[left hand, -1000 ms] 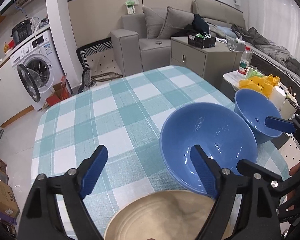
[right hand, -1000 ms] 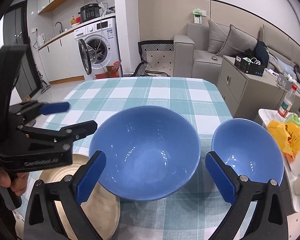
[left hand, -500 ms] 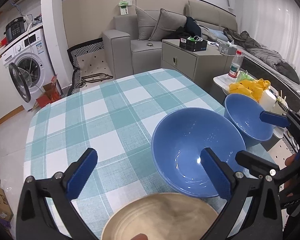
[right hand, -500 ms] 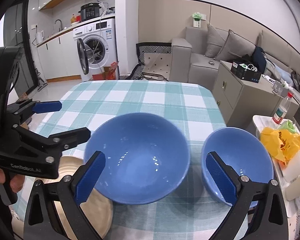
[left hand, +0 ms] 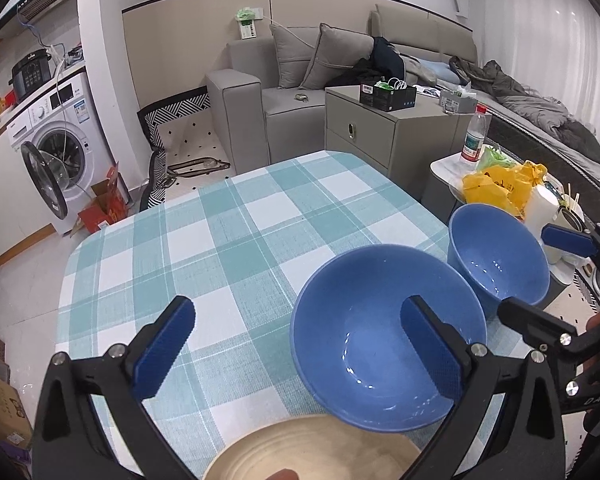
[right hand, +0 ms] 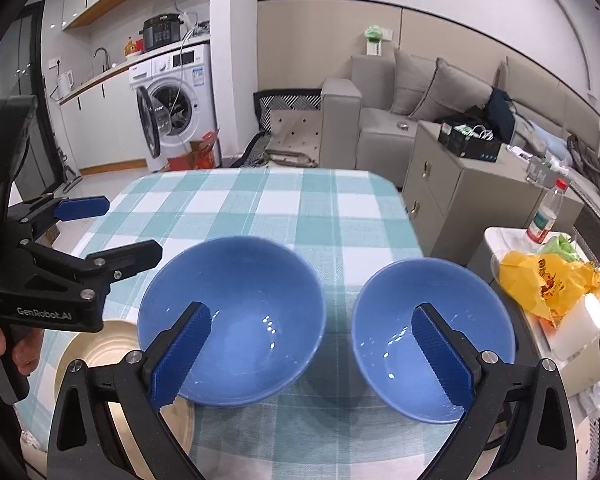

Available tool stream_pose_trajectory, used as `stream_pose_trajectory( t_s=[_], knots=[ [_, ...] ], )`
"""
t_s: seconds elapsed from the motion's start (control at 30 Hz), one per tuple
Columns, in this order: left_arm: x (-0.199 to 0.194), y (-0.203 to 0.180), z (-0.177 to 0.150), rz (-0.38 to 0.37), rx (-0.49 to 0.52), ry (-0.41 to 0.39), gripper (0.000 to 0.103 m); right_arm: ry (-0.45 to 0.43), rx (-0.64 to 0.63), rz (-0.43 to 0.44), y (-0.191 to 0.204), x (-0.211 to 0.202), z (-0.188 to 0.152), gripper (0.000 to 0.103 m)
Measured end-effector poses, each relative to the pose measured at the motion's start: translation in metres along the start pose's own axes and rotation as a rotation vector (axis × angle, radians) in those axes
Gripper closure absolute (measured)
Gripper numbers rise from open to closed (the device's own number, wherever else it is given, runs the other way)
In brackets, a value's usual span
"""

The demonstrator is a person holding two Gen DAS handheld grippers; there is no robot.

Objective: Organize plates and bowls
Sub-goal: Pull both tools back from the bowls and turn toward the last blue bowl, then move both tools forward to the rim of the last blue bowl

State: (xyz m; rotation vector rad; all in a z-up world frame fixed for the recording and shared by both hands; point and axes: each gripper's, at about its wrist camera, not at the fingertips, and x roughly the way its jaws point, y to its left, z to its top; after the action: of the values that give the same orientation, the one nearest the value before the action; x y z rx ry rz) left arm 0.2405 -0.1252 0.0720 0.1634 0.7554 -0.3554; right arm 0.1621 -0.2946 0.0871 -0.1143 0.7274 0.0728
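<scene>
- My left tool (left hand: 296,344) is spread wide and grips nothing, above the checked worktop (left hand: 228,248).
- My right tool (right hand: 312,344) is likewise wide apart, empty.
- The large blue bowl (right hand: 232,320) is my landmark: the small blue bowl (right hand: 432,340) sits just right of it, apart; the beige plate (right hand: 100,360) lies at its near left.
- Right of the small bowl, off the worktop, I see a yellow bag (right hand: 548,280) and a bottle (right hand: 546,212).

Two blue bowls sit on the checked tablecloth: a larger blue bowl (right hand: 236,316) and a smaller blue bowl (right hand: 428,328). One beige plate (right hand: 100,352) lies beside them. One plastic bottle (right hand: 546,210), one yellow bag (right hand: 540,280) and one washing machine (right hand: 176,100) show beyond.
</scene>
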Motion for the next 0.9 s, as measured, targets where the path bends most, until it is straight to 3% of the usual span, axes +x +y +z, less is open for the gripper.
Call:
stream_pose_trajectory(
  t_s=[0.7,0.9],
  knots=[
    [0.014,-0.077,0.035,-0.075,0.098,-0.027,0.0,-0.04,0.119,-0.11,-0.091,-0.033,-0.003,0.001],
    [0.022,-0.092,0.04,-0.103,0.105,-0.014,0.0,-0.031,0.166,-0.103,-0.115,-0.039,-0.01,0.001]
  ],
)
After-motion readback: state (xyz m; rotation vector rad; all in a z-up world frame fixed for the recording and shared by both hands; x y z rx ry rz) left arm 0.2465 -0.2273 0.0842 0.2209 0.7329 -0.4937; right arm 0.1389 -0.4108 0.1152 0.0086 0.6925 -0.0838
